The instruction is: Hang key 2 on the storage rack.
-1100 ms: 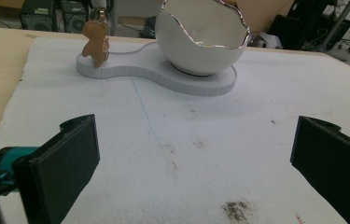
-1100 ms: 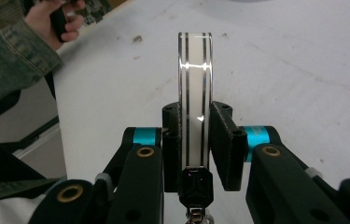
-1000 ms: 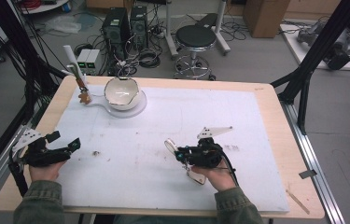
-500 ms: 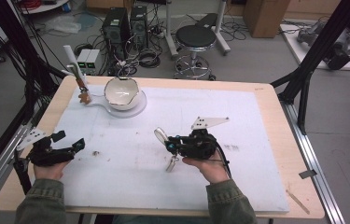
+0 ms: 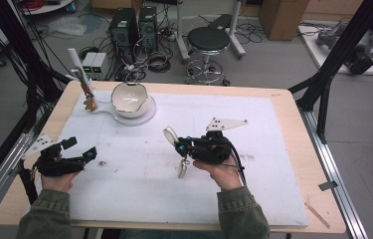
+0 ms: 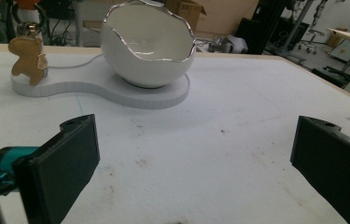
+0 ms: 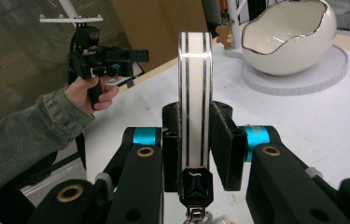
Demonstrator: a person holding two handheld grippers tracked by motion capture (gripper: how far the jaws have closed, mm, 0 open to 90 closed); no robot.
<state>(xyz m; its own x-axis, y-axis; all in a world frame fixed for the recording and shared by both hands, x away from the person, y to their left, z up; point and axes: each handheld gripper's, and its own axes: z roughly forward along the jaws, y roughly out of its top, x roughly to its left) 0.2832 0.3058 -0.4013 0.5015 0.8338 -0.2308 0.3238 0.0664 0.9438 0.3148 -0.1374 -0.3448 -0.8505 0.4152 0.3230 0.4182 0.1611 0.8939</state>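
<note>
White surface (image 5: 283, 149) below: the right gripper (image 7: 196, 140) pinches a thin bangle (image 7: 194, 88) by its edge, so it could slip; the left gripper (image 6: 186, 158) gapes wide near the egg bowl (image 6: 148, 44)

Ahead of the left tool (image 6: 196, 154), the surface (image 6: 238, 140) lies open up to the egg-shaped bowl (image 6: 148, 44) on its white base (image 6: 102, 88); a gingerbread figure (image 6: 27, 60) stands ahead-left.

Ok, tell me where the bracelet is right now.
High view, centre: the bracelet is clamped in the right gripper, raised above the white mat, nearer than the egg-shaped bowl.
</note>
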